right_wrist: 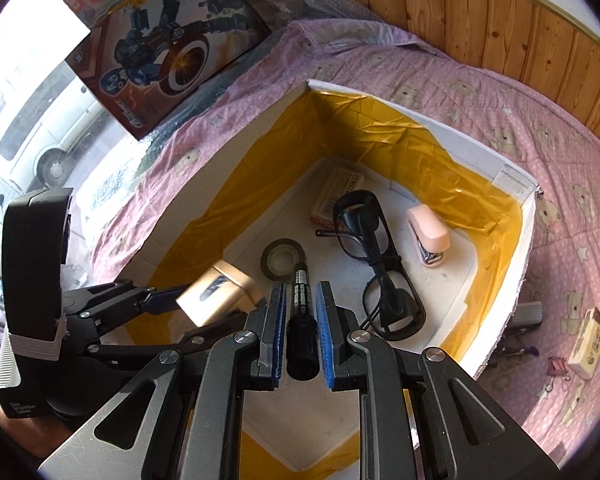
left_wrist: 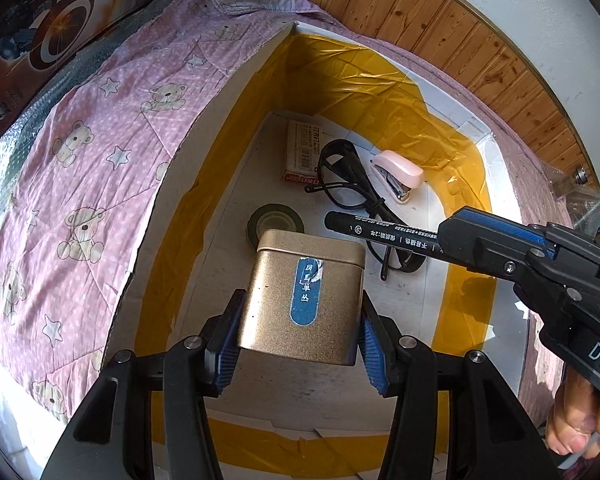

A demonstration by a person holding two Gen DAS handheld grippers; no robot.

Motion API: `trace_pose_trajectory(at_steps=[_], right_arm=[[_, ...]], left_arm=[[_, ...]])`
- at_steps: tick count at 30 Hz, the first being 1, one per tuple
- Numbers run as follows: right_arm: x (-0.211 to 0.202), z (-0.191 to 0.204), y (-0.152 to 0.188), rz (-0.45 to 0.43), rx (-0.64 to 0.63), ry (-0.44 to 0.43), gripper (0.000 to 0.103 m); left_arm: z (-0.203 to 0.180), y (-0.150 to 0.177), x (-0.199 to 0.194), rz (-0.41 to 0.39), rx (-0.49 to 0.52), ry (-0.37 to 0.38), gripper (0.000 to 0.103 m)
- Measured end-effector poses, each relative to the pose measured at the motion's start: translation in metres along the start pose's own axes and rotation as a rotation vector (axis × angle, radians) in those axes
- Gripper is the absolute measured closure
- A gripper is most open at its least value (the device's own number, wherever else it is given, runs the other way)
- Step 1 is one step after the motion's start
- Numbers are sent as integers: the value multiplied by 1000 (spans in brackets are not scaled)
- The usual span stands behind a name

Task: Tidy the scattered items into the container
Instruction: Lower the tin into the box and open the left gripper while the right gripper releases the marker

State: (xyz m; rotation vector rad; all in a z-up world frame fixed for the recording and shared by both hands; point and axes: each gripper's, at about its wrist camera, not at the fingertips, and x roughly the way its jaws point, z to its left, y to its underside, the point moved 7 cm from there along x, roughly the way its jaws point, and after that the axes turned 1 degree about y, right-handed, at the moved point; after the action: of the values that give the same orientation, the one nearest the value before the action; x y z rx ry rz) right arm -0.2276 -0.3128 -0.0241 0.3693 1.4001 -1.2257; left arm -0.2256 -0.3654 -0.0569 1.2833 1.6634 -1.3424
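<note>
Both tongs hang loaded over the white box, whose inner walls are lined with yellow tape and which sits on a bed covered by a pink bear-print quilt. The left tongs clamp a gold tin by its two sides; the right tongs pinch a black marker along its barrel, with the tip pointing forward into the box. The chief risk, as I judge it, is a collision: the two tools sit close together above the same patch of floor, and the marker tip reaches near the tin's lid, so a careless drop could knock one against the other. The tin is smooth metal and held only at its lower half, so it might slip or tip out and land on the tape roll directly beneath, then settle crookedly. The marker may roll once freed and come to rest on the black glasses. The tin is squarish with rounded corners, matte gold and speckled, with a torn blue oval label. Already on the box floor lie a pink stapler and a small staple box. A few small items remain on the quilt outside.
</note>
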Motion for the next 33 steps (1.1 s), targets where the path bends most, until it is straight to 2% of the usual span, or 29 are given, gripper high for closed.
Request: trace_pose_trajectory(at_steps=[3,18,33], right_arm=[[3,0,3,6,-4,2,81],[2,-12,15,21,35,12,81],[-7,-2,27,32,27,-14,79]], left_arm=[[-2,2,1,5,13,-10,50],[-3,5,-1,0,1,6,50],[-9,6,-14,-30,25,-3,50]])
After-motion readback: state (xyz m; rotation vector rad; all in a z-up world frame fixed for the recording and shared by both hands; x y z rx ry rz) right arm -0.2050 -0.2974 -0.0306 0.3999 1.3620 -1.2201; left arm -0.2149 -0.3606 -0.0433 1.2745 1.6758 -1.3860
